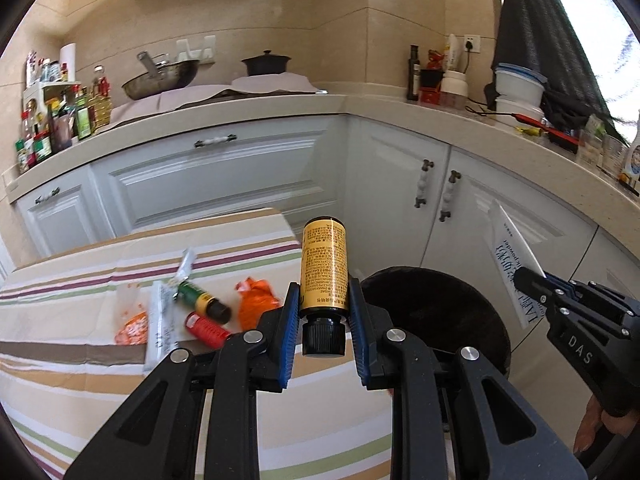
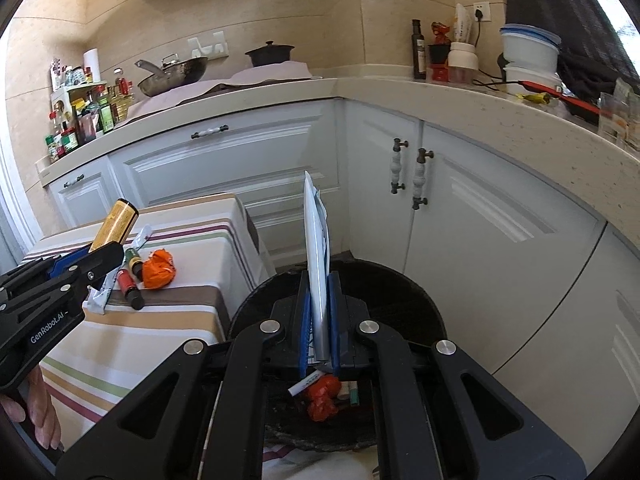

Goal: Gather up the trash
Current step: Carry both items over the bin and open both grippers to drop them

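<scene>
My left gripper is shut on a yellow bottle with a black cap, held upside down above the table's right edge; it also shows in the right wrist view. My right gripper is shut on a flat white packet, upright over the black trash bin. The packet also shows in the left wrist view. Red crumpled trash lies in the bin. On the striped table lie a green bottle, a red bottle, an orange wrapper and a white sachet.
White cabinets stand behind the table and bin. The counter above holds a wok, a black pot, sauce bottles at the left and containers at the right. The bin stands between table and cabinets.
</scene>
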